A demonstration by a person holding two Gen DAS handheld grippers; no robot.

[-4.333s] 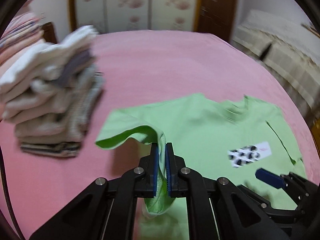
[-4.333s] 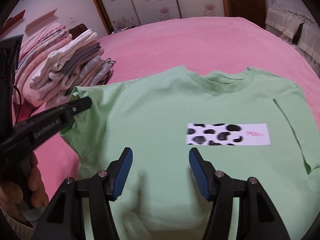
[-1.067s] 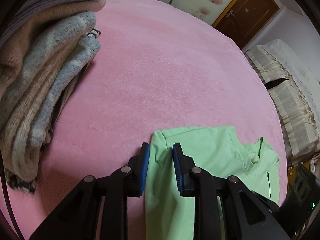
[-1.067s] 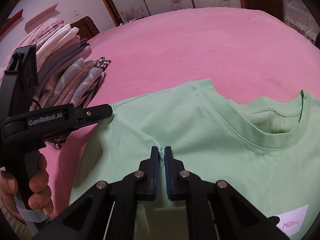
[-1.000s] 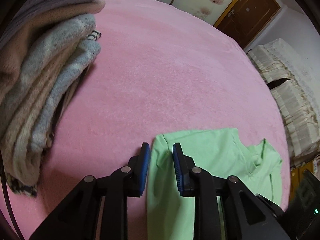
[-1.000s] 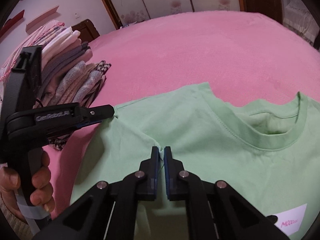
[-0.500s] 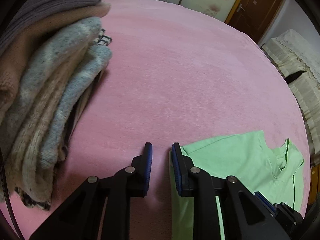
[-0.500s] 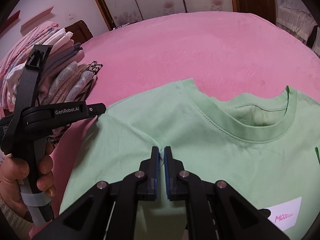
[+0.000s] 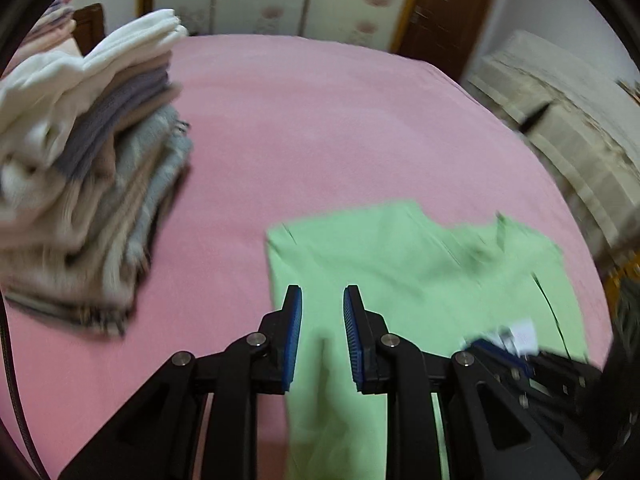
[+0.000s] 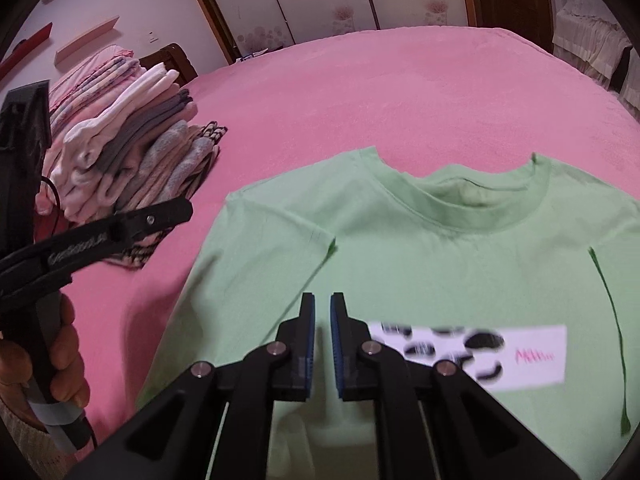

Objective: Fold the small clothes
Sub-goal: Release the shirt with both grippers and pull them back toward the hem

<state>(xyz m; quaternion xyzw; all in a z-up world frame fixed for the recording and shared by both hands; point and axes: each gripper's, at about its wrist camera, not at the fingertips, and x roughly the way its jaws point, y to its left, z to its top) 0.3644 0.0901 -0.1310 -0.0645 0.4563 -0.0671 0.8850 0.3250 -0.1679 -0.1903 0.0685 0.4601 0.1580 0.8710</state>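
A light green T-shirt (image 10: pixel 440 256) lies flat on the pink bed, front up, with a white spotted print (image 10: pixel 476 352). Its left sleeve (image 10: pixel 256 248) is folded inward over the body. It also shows in the left wrist view (image 9: pixel 400 264). My right gripper (image 10: pixel 322 304) hovers above the shirt near the folded sleeve's edge, jaws slightly apart and empty. My left gripper (image 9: pixel 322 296) is open and empty above the shirt's left edge; it shows in the right wrist view (image 10: pixel 176 210), held by a hand.
A tall stack of folded clothes (image 9: pixel 80 168) stands on the bed to the left, also in the right wrist view (image 10: pixel 132 160). The pink bedspread (image 9: pixel 320 120) spreads beyond the shirt. A second bed with beige covers (image 9: pixel 568 128) is at right.
Both grippers have let go of the shirt's left sleeve and pulled back and up. The sleeve now lies folded over the body. The printed patch has come into view.
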